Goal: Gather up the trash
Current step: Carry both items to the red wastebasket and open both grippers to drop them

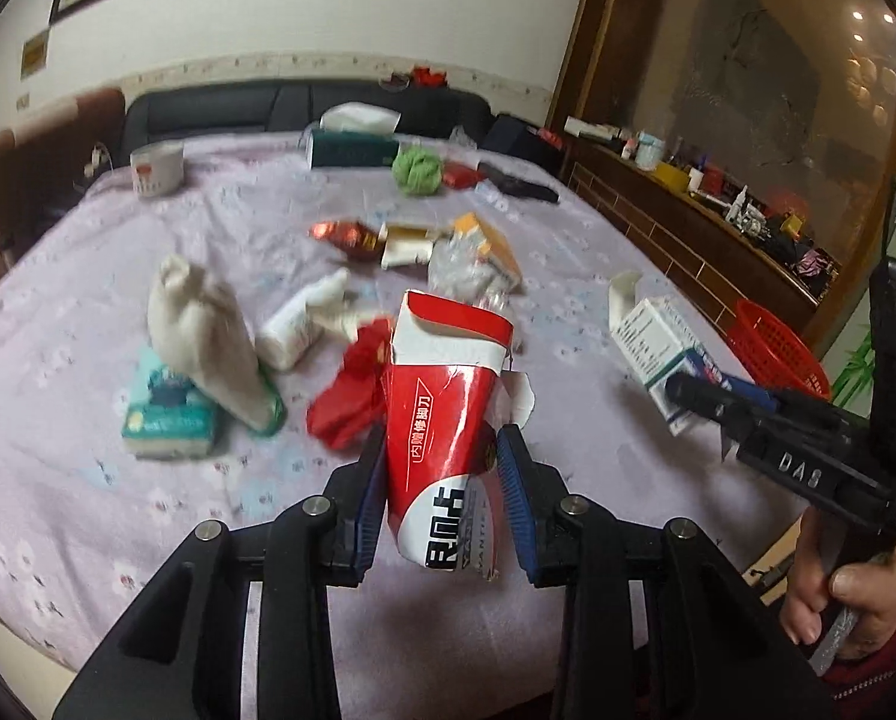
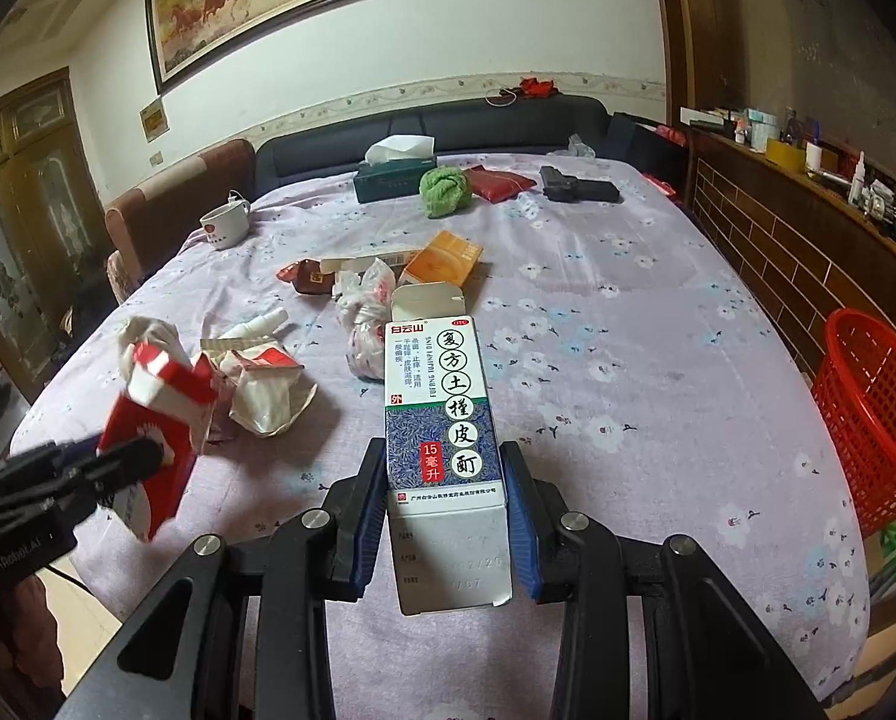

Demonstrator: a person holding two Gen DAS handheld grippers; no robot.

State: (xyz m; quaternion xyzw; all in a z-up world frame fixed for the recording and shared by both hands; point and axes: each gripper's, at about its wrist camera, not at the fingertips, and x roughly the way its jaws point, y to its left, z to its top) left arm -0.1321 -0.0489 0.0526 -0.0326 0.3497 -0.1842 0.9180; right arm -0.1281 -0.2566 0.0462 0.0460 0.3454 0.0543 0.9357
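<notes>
Two cartons are being held clear of the table [image 2: 628,324]: the left gripper [image 1: 442,480] is clamping its jaws on the torn red carton [image 1: 442,396], the right gripper [image 2: 445,498] on the blue-and-white medicine box [image 2: 442,420]. Advised: carry each level to the red basket [image 2: 874,414] at the table's right edge, releasing directly above it. The basket's interior and base are cut off; remaining litter is blurred.

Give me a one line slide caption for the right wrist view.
Right gripper holds a medicine box above the floral tablecloth, red basket at right.
</notes>
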